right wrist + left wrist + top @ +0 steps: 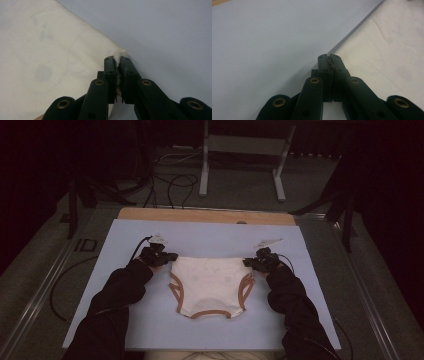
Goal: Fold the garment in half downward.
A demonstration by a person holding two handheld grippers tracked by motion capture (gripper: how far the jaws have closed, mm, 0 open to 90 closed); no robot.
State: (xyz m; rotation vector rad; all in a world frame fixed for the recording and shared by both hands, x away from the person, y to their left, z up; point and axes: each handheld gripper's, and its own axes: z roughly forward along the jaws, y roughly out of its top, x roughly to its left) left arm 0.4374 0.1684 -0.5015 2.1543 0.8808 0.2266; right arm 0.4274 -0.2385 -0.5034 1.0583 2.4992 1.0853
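Blue mat [125, 320] bears briefs [210, 285], waistband far, corners clamped by both tongs [170, 257] [248, 262].

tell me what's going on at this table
A person in black sleeves holds a gripper in each hand and works on a small cream cloth garment with brown trim, spread flat on a pale blue mat. The left gripper is shut at its upper left corner; whether it pinches cloth is unclear. The right gripper is shut on the upper right corner.

Left claw [329, 58] seen with jaws pressed together at edge of cream garment [387, 50]; garment laid flat on pale blue counter [262, 45].
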